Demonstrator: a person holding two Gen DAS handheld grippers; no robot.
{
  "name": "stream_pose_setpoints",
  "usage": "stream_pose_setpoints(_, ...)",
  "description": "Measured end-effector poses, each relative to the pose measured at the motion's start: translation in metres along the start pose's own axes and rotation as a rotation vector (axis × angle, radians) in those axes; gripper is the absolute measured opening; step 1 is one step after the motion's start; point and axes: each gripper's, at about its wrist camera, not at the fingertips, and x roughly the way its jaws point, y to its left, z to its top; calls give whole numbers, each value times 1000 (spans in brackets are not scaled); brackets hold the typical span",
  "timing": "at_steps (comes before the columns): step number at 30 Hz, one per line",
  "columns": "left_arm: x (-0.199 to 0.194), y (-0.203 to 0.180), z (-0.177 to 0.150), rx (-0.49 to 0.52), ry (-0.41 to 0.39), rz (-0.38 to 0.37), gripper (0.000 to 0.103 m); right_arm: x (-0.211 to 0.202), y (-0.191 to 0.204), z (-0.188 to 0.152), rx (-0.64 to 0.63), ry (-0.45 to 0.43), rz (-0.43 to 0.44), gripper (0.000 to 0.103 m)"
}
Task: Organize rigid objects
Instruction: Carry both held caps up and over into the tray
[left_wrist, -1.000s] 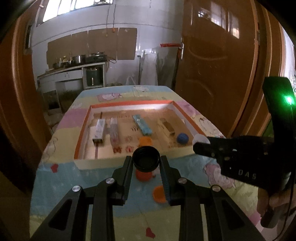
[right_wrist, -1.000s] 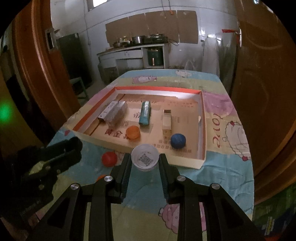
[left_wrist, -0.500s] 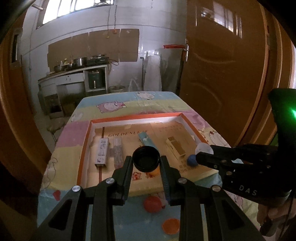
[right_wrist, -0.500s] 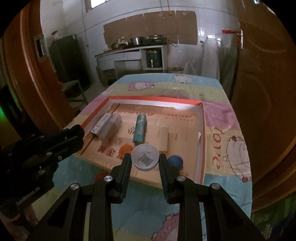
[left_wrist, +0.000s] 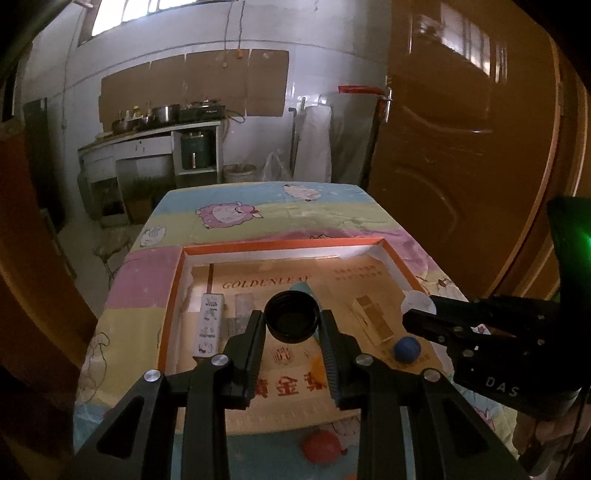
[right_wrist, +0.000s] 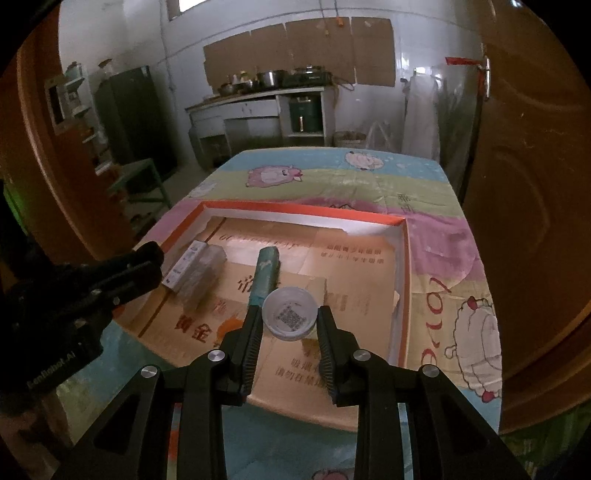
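Left gripper (left_wrist: 292, 325) was pinching a black bottle cap (left_wrist: 292, 316) by its rim, open side toward the camera, held in the air over the near half of the orange-rimmed cardboard tray (left_wrist: 280, 244). Right gripper (right_wrist: 289, 318) was clamped on a white cap (right_wrist: 290, 313) with a QR code printed inside, also held above the tray

In the tray: a white printed box (left_wrist: 209, 323) and a clear wrapped pack (left_wrist: 242, 309) side by side at the left, a teal tube (right_wrist: 265, 272) in the middle lying lengthwise, a tan carton (left_wrist: 373, 320) to the right, a blue ball (left_wrist: 407, 348) near the right front corner. An orange cap (left_wrist: 317, 365) showed partly behind the left gripper's right finger

A red cap (left_wrist: 320, 446) lay outside the tray on the cartoon-print tablecloth (left_wrist: 258, 210), just off the tray's near edge
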Motion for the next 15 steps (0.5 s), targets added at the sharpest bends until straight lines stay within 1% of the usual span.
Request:
stream_pose_setpoints(7,17,1,15,1,24,-1,30,11,-10,14,11,3,6,31)
stream_pose_setpoints(15,49,2,36,-1,68,-5,30,27,-25,34,19,15,10,31)
